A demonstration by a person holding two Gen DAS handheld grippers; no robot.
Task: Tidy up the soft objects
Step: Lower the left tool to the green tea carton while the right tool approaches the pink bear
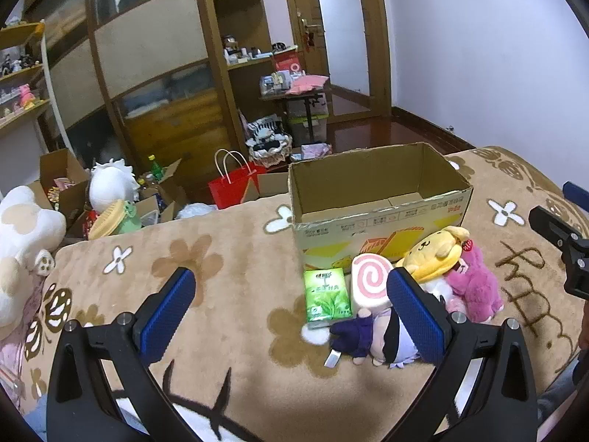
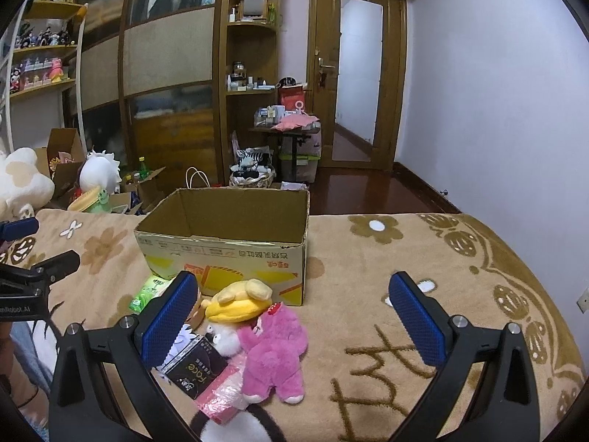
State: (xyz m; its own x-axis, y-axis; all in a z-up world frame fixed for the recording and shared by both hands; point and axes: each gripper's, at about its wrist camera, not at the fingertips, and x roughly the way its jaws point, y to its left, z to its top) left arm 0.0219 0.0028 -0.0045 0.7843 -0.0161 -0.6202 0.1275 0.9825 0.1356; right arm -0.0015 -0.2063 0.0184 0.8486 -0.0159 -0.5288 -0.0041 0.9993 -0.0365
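Left tongs (image 1: 291,309) spread wide, one pad hiding plush doll (image 1: 383,339).

You are holding the left gripper (image 1: 291,307) wide apart over the blanket (image 1: 228,258) — the cardboard box (image 1: 379,199) is sitting open ahead, with a green tissue pack (image 1: 325,295), swirl plush (image 1: 370,281), yellow plush (image 1: 438,254) and pink plush (image 1: 475,287) lying just before it.
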